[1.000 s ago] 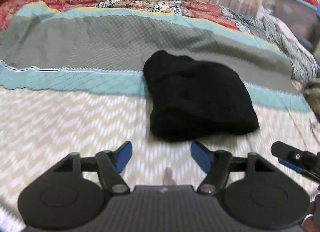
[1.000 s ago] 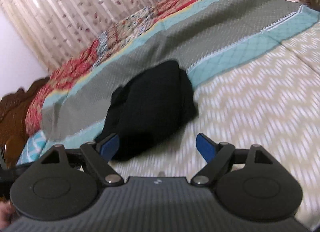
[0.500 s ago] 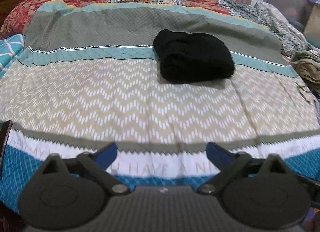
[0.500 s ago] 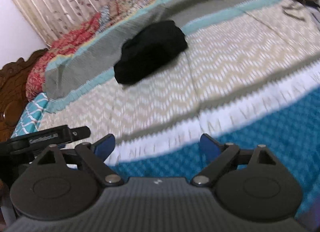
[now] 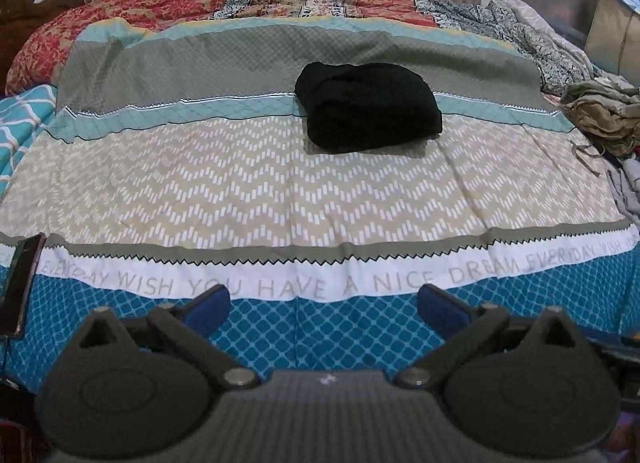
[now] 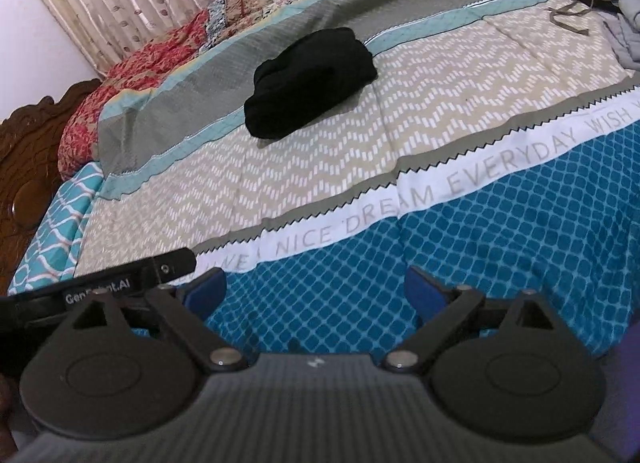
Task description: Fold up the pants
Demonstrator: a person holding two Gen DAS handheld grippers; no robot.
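The black pants [image 5: 368,107] lie folded in a compact bundle on the bed, across the teal and beige stripes of the bedspread; they also show in the right wrist view [image 6: 312,83]. My left gripper [image 5: 324,309] is open and empty, far back from the pants over the blue front edge of the bedspread. My right gripper [image 6: 316,289] is open and empty, also over the blue front edge. The left gripper's black body [image 6: 100,283] shows at the left of the right wrist view.
The striped bedspread [image 5: 240,191] covers the bed. A pile of olive and grey clothes [image 5: 604,115] lies at the right edge. A dark phone [image 5: 20,287] lies at the left front. A wooden headboard [image 6: 24,151] is at the left, curtains behind.
Both grippers have pulled back from right beside the folded pants to the front edge of the bed. Both stay open and empty. The pants have not moved.
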